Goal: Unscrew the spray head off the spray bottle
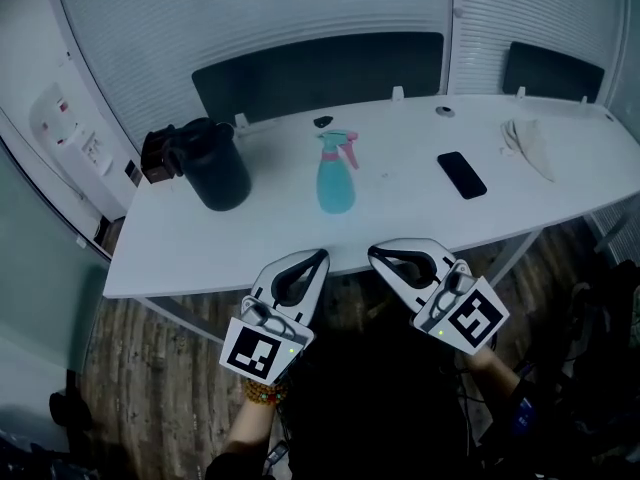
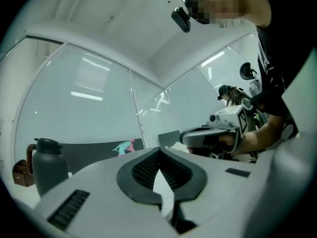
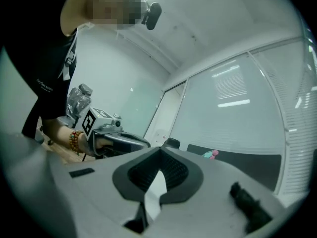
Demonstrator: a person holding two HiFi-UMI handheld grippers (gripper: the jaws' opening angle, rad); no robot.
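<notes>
Presently holding the left claw [image 1: 320, 256] and the right claw [image 1: 373, 253] side by side over wood-look floor [image 1: 150, 368], short of the near edge of the desk [image 1: 230, 253], both clenched on nothing. Not yet touching the spray bottle [image 1: 336, 186], standing upright near mid-desk, well apart from both claws, with the pink spray head [image 1: 339, 146] on. Judging this as the approach, with no unscrewing begun. Probably needing next: unclenching both, reaching forward, pinning the teal body with one and taking the head at its collar with the other for twisting. Sharing the white, glossy desk: a black jug [image 1: 215, 166] to the left, a dark phone [image 1: 461, 174] lying flat to the right, a pale cloth [image 1: 527, 144] crumpled farther right. Backing it all: dark panels [image 1: 320, 73] along the far edge and blind-covered glass walls [image 1: 250, 18].
</notes>
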